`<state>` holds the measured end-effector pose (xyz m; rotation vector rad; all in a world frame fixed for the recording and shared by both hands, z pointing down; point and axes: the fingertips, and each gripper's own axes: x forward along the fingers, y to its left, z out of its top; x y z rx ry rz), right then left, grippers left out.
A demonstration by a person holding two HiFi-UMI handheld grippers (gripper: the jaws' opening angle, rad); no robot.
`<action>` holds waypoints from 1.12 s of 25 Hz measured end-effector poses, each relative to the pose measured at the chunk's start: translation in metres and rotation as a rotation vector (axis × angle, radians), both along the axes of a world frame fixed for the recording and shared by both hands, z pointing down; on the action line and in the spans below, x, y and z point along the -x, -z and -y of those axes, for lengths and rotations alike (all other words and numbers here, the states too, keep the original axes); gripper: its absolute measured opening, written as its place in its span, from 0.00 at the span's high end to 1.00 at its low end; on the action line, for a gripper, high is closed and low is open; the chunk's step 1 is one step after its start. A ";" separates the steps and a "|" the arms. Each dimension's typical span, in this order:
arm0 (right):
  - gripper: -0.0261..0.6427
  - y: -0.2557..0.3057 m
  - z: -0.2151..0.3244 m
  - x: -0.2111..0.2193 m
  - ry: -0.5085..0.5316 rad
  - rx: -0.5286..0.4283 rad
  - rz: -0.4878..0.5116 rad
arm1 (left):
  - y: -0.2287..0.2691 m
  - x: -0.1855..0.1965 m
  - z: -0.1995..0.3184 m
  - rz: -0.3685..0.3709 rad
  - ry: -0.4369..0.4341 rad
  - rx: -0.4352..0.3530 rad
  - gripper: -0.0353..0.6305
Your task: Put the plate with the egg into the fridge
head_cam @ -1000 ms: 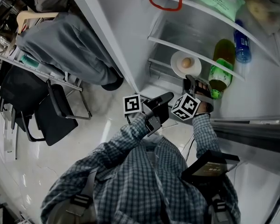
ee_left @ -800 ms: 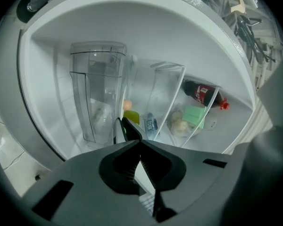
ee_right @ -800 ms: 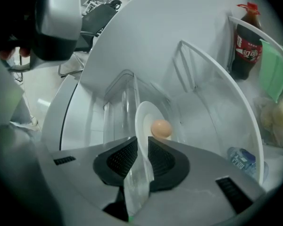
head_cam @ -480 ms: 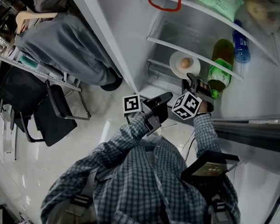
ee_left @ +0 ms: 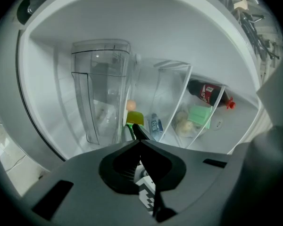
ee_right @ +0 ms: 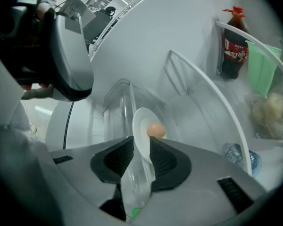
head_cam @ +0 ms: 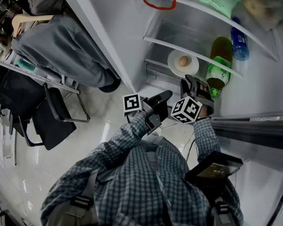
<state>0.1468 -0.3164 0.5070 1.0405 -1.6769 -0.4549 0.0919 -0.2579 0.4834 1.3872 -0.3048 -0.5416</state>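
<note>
Right gripper (ee_right: 141,138) fingers clamp the plate (ee_right: 140,119) rim; egg (ee_right: 155,129) beyond; left gripper (ee_left: 139,141) clenched empty.

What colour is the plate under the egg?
White. The plate under the egg shows best in the right gripper view.

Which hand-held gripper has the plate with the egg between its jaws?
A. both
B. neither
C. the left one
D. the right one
D: the rim of the plate, with the egg on it, stands between the jaws of the right hand-held gripper; the left hand-held gripper is shut on nothing.
</note>
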 end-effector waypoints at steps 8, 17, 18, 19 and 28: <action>0.81 0.005 -0.029 0.005 -0.027 0.061 0.126 | 0.001 0.003 -0.001 0.043 0.000 -0.041 0.94; 0.95 0.026 -0.062 0.005 -0.199 0.058 0.473 | 0.006 0.007 -0.008 0.138 -0.018 -0.133 0.94; 0.95 0.027 -0.066 0.006 -0.219 0.062 0.523 | 0.007 0.007 -0.009 0.156 -0.020 -0.151 0.94; 0.95 0.029 -0.070 0.007 -0.238 0.070 0.579 | 0.008 0.008 -0.010 0.182 -0.022 -0.174 0.94; 0.95 0.072 -0.098 0.014 -0.288 0.011 0.892 | 0.026 0.016 -0.020 0.318 0.014 -0.381 0.94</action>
